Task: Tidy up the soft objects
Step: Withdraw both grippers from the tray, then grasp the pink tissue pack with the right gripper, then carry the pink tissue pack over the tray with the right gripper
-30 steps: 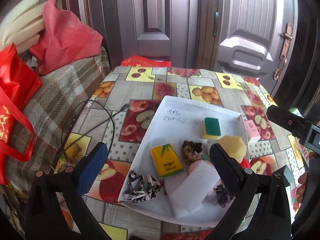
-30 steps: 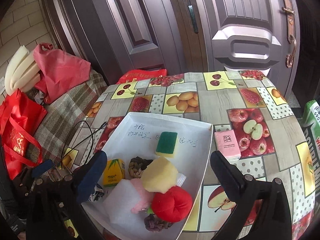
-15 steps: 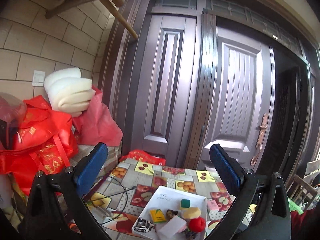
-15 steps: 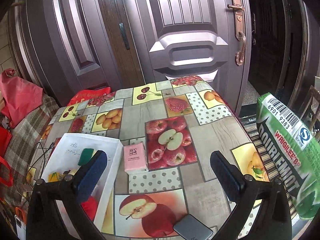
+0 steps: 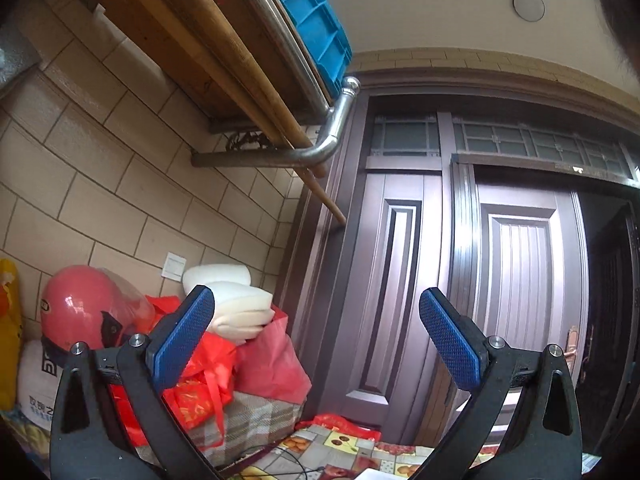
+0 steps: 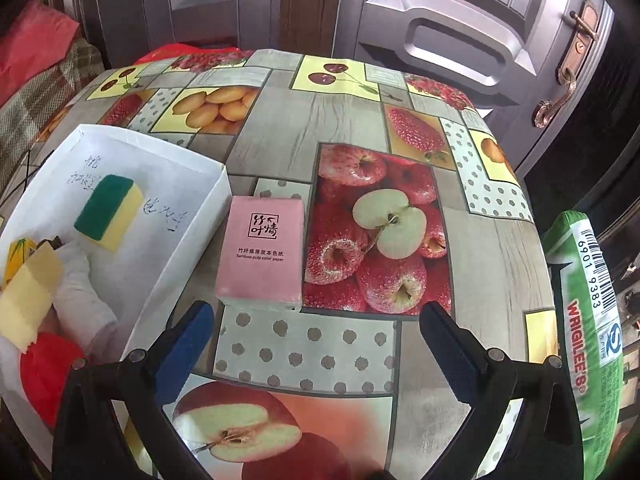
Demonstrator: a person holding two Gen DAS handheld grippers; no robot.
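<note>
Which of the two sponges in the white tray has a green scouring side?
The green-topped sponge lying towards the white tray's far end; the plain yellow sponge nearer the camera shows no green layer.

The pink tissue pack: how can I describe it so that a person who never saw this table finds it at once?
Find the fruit-print tablecloth, then the white tray at its left. The pink tissue pack lies flat on the cloth just outside the tray's right wall, beside the printed apples. It alone is pink with black characters, and outside the tray.
</note>
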